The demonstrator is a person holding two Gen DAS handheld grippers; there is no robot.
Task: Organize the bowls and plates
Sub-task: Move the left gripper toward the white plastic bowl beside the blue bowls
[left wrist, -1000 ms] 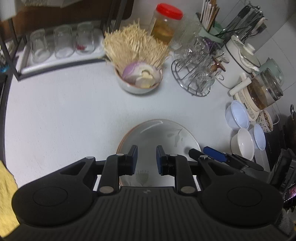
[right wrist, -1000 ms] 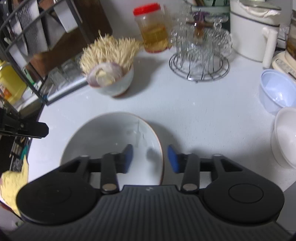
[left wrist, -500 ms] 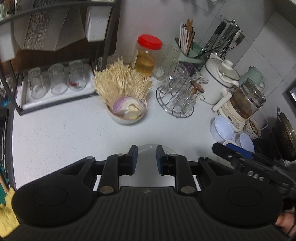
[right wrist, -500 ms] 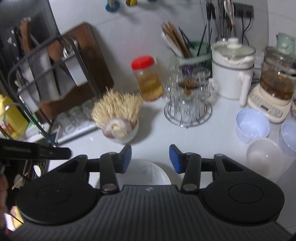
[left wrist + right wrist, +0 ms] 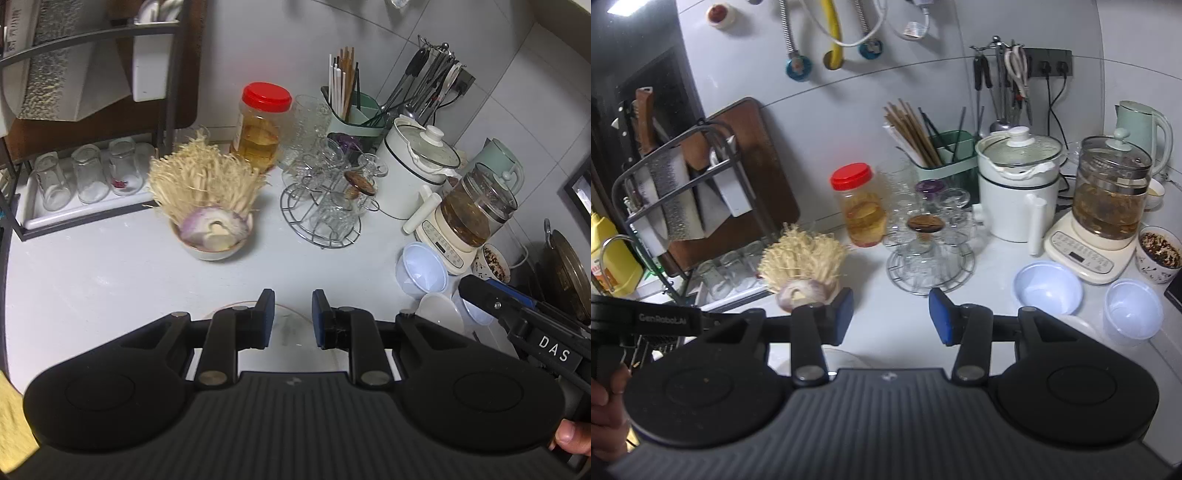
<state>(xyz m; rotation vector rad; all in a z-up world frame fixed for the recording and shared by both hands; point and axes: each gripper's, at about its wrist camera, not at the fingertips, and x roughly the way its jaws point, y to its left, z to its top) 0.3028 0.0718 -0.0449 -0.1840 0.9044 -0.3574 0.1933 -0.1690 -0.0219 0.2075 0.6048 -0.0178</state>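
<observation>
A white plate with a brown rim (image 5: 291, 326) lies on the white counter; only a sliver shows under my left gripper (image 5: 293, 315). That gripper hangs above it, open by a narrow gap with nothing between the pads. My right gripper (image 5: 892, 314) is open wider and empty, high over the counter, and the plate (image 5: 842, 358) barely peeks out below it. At the right stand a pale blue bowl (image 5: 1048, 290), a clear bluish bowl (image 5: 1132, 308) and a white bowl (image 5: 441, 314). The right gripper's finger (image 5: 495, 299) reaches in over those bowls in the left wrist view.
A bowl with an onion and a pale fibrous bunch (image 5: 212, 236) sits mid-counter. Behind it are a red-lidded jar (image 5: 260, 129), a wire stand of glasses (image 5: 325, 206), a white pot (image 5: 1019, 184), a glass kettle (image 5: 1108, 199) and a rack with upturned glasses (image 5: 85, 177).
Both grippers have risen and tilted up. The plate has slipped almost out of sight beneath them, and more of the back wall and counter shows. Neither pair of jaws has changed its gap.
</observation>
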